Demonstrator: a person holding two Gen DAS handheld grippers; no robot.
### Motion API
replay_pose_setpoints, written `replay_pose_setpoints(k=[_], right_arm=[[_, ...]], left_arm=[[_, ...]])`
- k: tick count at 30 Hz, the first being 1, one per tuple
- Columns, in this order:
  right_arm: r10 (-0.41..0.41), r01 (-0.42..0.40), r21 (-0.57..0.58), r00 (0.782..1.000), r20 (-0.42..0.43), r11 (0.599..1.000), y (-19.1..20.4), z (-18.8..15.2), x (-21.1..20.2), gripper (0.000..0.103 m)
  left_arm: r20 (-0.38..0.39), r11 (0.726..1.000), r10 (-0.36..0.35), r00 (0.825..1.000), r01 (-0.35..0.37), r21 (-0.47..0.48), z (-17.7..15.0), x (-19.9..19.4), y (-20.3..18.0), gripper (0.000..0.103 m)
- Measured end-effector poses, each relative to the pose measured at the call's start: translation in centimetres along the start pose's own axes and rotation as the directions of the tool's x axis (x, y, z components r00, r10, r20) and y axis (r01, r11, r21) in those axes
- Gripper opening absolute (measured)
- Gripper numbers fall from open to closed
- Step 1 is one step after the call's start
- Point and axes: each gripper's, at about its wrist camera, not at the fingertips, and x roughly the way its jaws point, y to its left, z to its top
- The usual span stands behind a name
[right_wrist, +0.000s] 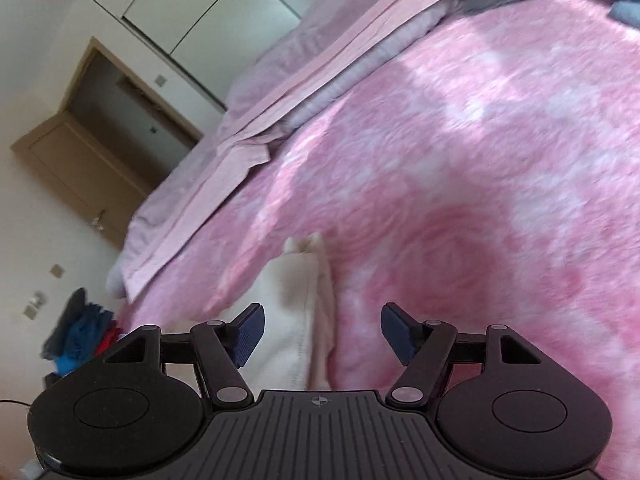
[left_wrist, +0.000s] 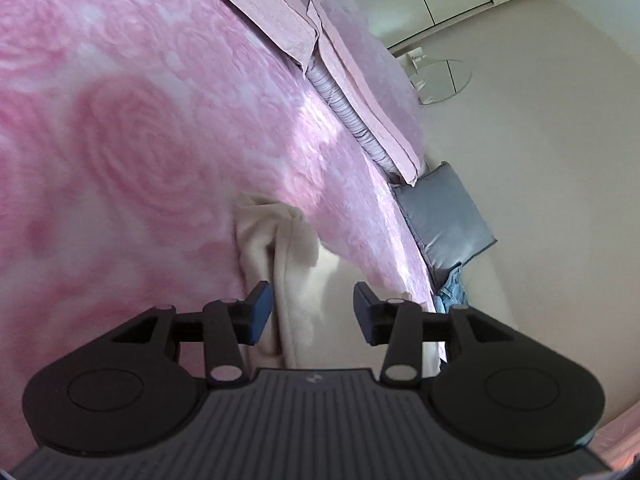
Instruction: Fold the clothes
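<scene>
A cream garment (left_wrist: 296,264) is seen lying on the pink rose-patterned blanket (left_wrist: 120,128) near the bed's edge, between the parted, unpressing jaws of the left gripper (left_wrist: 314,312) and right gripper (right_wrist: 322,334). No writing is legible.

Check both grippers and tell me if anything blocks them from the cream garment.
Nothing visible does. The cream garment lies on the pink blanket directly between the open left gripper and right gripper fingers.

Blk left gripper (left_wrist: 313,312), right gripper (right_wrist: 322,334) (blue ribbed pads).
</scene>
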Motion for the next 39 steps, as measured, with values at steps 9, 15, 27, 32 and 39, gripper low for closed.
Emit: replay_pose_setpoints(k=[9,15,27,32,39], right_arm=[[-0.047,0.045,-0.147,0.999,-0.012,0.988,3.0,-0.1,2.1,0.01],[-0.086,0.11,-0.358,0.993,0.084,0.927,6.3,-1.3,0.7,0.003],[-0.175,0.221,-0.385,0.973,0.151,0.896,6.3,0.4,4.2,0.002],[-0.251,0.262,-0.356,0.965,0.078,0.897,4.7,0.4,6.8,0.003],[-0.362,0.421,-0.378,0.906,0.22,0.825,7.7,-0.1,4.5,0.049]], left_arm=[[0.023,0.961,0.127,0.992,-0.129,0.244,-0.6,1.2,-3.7,0.003],[0.061,0.94,0.11,0.992,-0.124,0.318,-1.0,0.7,-4.9,0.001],[0.181,0.942,0.114,0.977,-0.164,0.293,0.3,1.0,-4.6,0.001],[0.125,0.932,0.239,0.963,-0.264,0.249,0.2,3.3,-2.3,0.007],[0.263,0.82,0.386,0.885,-0.459,0.343,-0.5,1.6,-7.7,0.019]])
